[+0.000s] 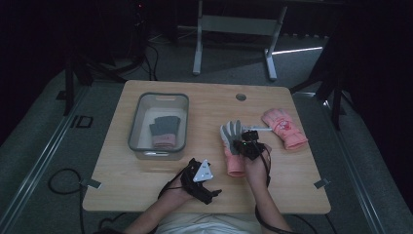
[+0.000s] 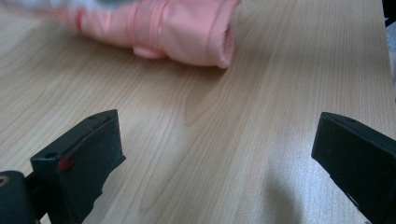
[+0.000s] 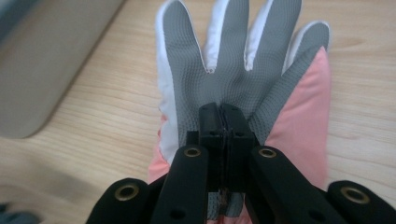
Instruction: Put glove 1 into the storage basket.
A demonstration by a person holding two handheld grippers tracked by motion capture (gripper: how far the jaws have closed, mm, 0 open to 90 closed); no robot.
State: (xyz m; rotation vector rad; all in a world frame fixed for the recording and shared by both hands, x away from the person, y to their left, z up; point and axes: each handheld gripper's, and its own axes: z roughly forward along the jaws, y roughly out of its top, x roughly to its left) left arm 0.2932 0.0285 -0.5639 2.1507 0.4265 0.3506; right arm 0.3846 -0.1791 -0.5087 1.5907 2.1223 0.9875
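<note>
Items as I see them: pale wood-grain table top [image 1: 146, 190], smooth, faint sheen. Pink-and-grey fabric glove [image 3: 243, 70]: grey palm in rough dimpled grip weave, pink cuff in smooth, softly shiny cloth. Black right gripper [image 3: 225, 112]: matt hard plastic with brass-coloured rivets. Grey-rimmed translucent plastic bin [image 1: 137, 115], smooth.

From the left gripper view I get the pink glove [image 2: 182, 32] blurred at its far end and cut off by the top edge. In the right gripper view the closed fingers [image 3: 223, 122] hide the glove's palm beneath them, so I cannot tell whether fabric is pinched. The bin [image 3: 51, 60] beside it is blurred.
</note>
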